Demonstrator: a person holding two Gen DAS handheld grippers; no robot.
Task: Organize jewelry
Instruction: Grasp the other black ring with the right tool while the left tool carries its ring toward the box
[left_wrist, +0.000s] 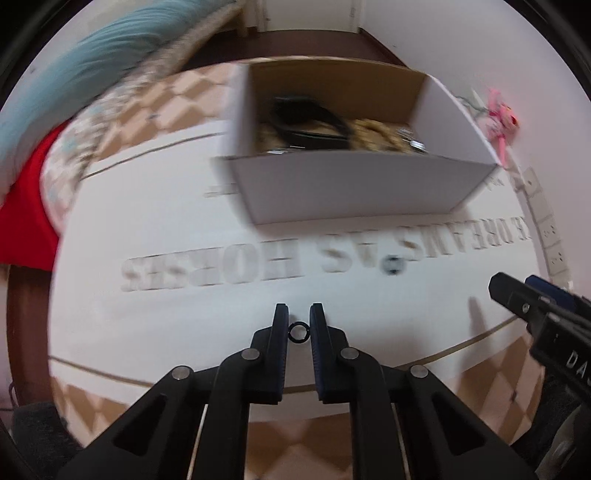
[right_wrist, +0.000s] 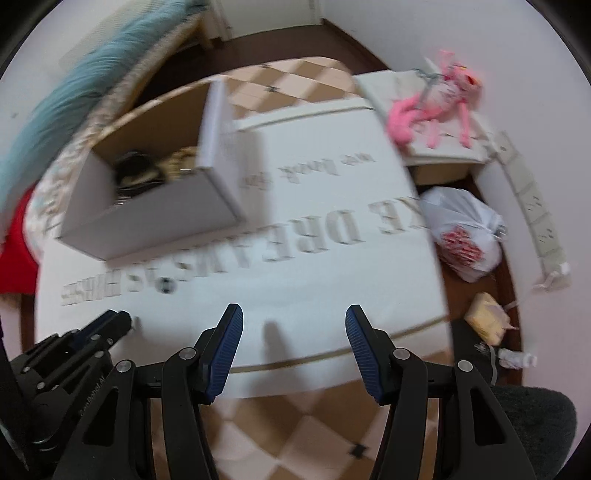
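Left gripper (left_wrist: 299, 317) pinches a small black ring (left_wrist: 298, 331); right gripper (right_wrist: 293, 325) gapes empty.

Small black ring (left_wrist: 297, 331) pinched between fingertips of my left hand-held gripper (left_wrist: 298, 321); white cardboard box (left_wrist: 354, 184) holds dark and golden jewelry.

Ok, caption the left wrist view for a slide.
Left gripper shut on a small black ring above the lettered white mat, before the open cardboard box.
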